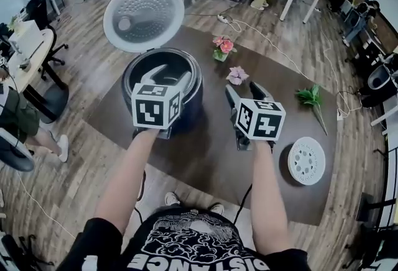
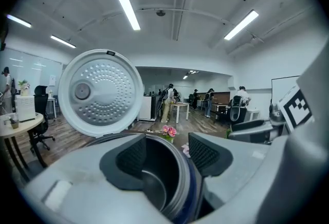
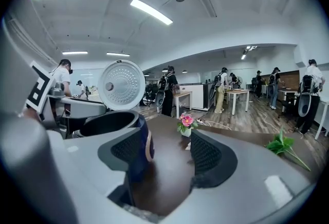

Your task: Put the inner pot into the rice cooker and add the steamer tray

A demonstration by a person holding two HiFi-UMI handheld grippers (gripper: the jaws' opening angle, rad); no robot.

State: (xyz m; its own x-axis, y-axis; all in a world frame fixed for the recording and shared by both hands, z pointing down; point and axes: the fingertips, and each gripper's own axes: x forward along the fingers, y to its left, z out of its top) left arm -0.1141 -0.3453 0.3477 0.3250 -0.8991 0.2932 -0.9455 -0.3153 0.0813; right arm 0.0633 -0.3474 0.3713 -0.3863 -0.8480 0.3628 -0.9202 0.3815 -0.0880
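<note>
Left claw (image 2: 167,156) open at the rim of the rice cooker (image 1: 194,94); right claw (image 3: 167,153) open, empty, beside it.

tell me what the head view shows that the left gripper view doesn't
Head view only: the white steamer tray lying on the table to the right of the cooker, and the person's two forearms.

Left gripper view only: the left gripper seen from close up, with its jaws apart and the cooker's rim between them, apparently not clamped. It also shows the ceiling lights.

Both: the rice cooker with its lid raised, and the pink flowers behind it.
</note>
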